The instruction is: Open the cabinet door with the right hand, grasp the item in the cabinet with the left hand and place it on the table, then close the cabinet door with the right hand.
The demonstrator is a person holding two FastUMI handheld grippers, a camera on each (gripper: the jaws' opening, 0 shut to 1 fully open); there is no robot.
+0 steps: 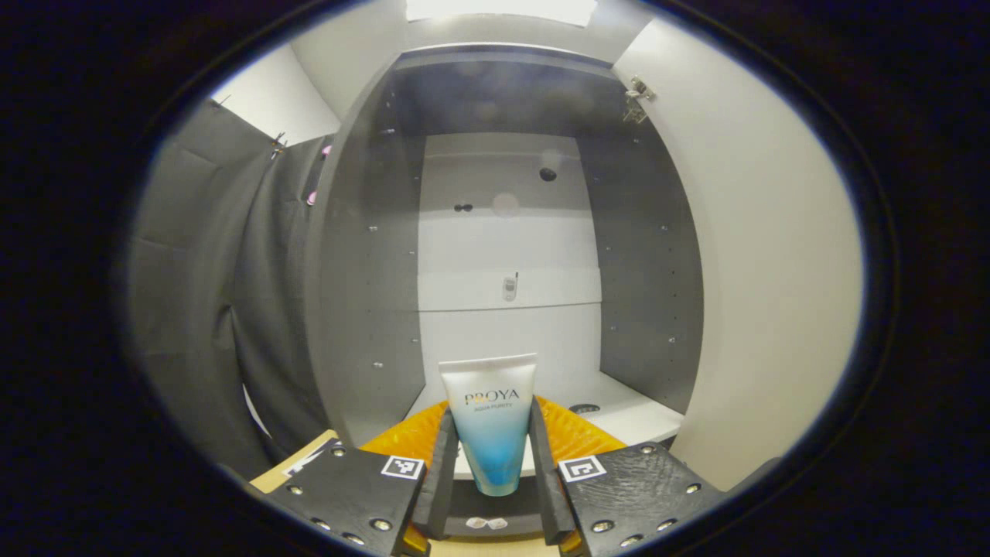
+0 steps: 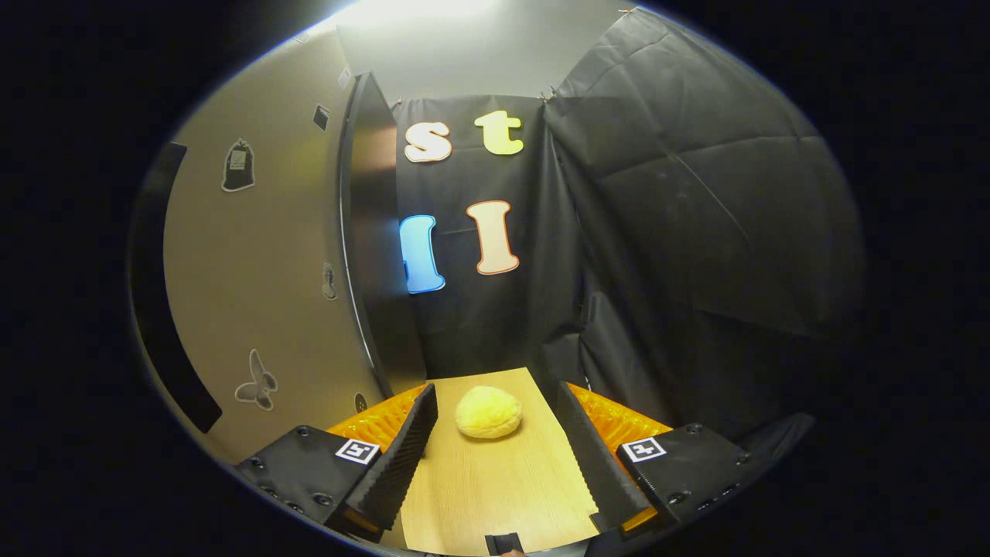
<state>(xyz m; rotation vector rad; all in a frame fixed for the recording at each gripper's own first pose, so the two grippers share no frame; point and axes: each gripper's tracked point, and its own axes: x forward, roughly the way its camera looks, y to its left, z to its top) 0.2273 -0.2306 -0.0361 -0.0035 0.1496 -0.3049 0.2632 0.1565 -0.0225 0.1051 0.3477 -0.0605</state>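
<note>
Looking along the left gripper (image 1: 492,456) in the left gripper view, you can see a white-to-blue tube (image 1: 492,422) standing cap-down right between its two fingers, low in the middle of the frame. Both fingers (image 1: 442,472) sit tight against the tube's sides, so it's clamped, jaws only as wide as the tube itself. Behind it is the cabinet (image 1: 371,255), grey side walls and a pale back panel filling the centre of the frame, with its white floor shelf (image 1: 634,418) showing at lower right just past the tube. The cabinet door (image 1: 766,255) is swung wide open and takes up the whole right side of that view, hinge visible near the top. Over in the right gripper view, the right gripper (image 2: 495,449) is spread wide with nothing between its fingers. Below it is the light wood worktop (image 2: 495,487), and a yellowish bun-looking thing (image 2: 488,411) sits on it in the lower centre, between the two fingers but not touching either. On the left of that frame you get the beige door face (image 2: 255,271) with a few dark stickers on it, its edge standing upright near centre.
</note>
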